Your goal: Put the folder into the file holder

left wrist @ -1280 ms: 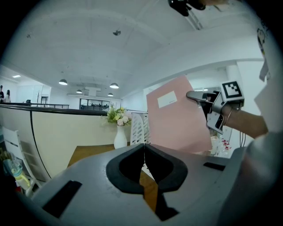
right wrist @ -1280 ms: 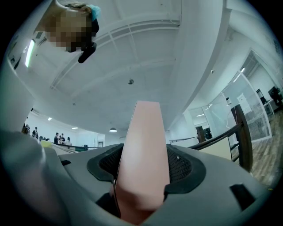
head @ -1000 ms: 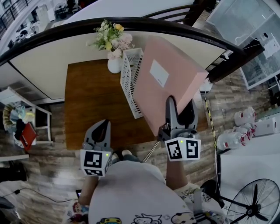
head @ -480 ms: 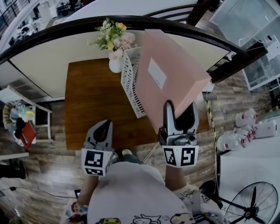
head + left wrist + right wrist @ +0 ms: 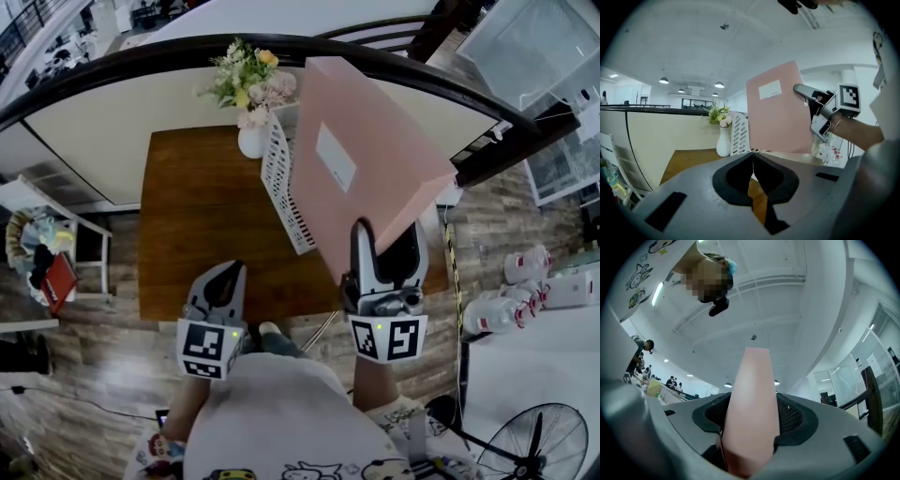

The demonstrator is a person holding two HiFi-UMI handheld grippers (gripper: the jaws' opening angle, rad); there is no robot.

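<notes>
A person's right gripper [image 5: 386,246] clamps the near bottom corner of a pink folder [image 5: 366,159], which is held upright and tilted in the air above the right half of a wooden table [image 5: 197,225]; the gripper's own camera shows the folder's edge pinched between both jaws. A white label sits on the folder's broad face. In the head view, a white slotted file holder [image 5: 281,178] stands on the table at the folder's 9 o'clock, its right side hidden behind the folder, so contact between the two cannot be made out. A white vase [image 5: 251,141] of flowers [image 5: 248,80] stands just beside the holder, at its 11 o'clock. The left gripper [image 5: 217,286] hovers at the table's near edge, toward 6 o'clock, its jaws pressed together with nothing between them. A floor fan [image 5: 525,441] stands on the plank floor at 4 o'clock.
</notes>
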